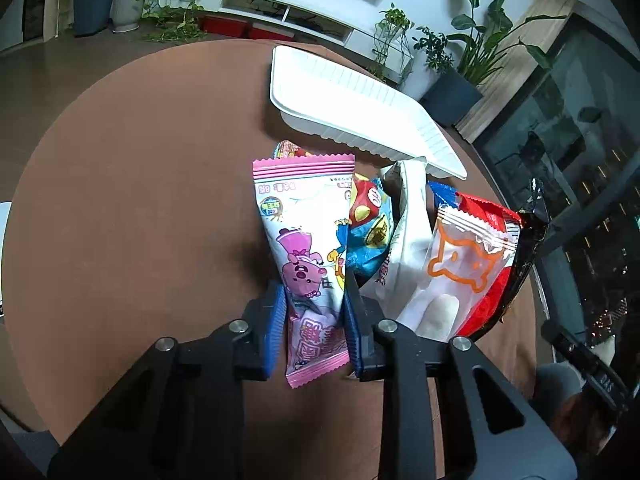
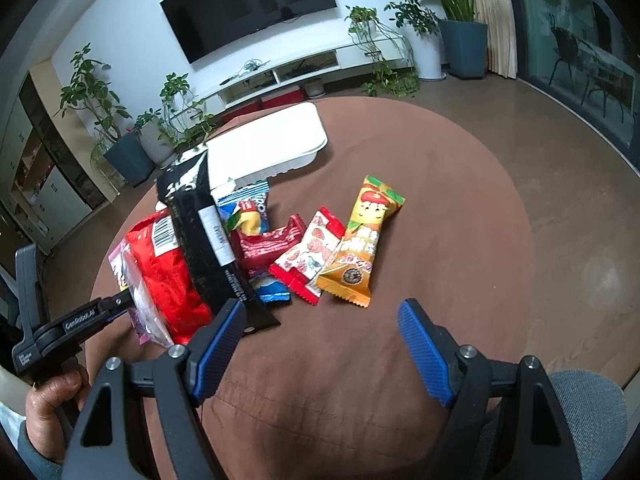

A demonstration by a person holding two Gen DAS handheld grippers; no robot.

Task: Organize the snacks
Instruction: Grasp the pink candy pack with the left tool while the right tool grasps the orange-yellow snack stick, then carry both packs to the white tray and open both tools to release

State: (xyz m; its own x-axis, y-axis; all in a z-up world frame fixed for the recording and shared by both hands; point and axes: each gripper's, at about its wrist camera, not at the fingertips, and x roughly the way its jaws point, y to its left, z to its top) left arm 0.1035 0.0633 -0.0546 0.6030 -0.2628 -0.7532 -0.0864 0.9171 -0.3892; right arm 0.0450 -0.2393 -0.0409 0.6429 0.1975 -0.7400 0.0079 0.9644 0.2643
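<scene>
A pink snack packet (image 1: pixel 300 220) with a cartoon animal lies on the round brown table (image 1: pixel 140 180). My left gripper (image 1: pixel 314 312) is shut on its near end, and the blue pads pinch the wrapper in. To its right are piled a blue packet (image 1: pixel 368 236), a white packet (image 1: pixel 408 216), a clear packet with an orange outline (image 1: pixel 460 264), a red bag (image 1: pixel 492 292) and a black bag (image 1: pixel 530 248). A white tray (image 1: pixel 344 92) stands beyond them. My right gripper (image 2: pixel 322 316) hangs open over bare cloth, nothing between its pads.
In the right wrist view an orange packet (image 2: pixel 360 248), a strawberry-print packet (image 2: pixel 312 256) and a dark red packet (image 2: pixel 272 244) lie beyond the open jaws. A person's hand (image 2: pixel 52 396) holds the other gripper at the left. Potted plants and a TV shelf stand behind the table.
</scene>
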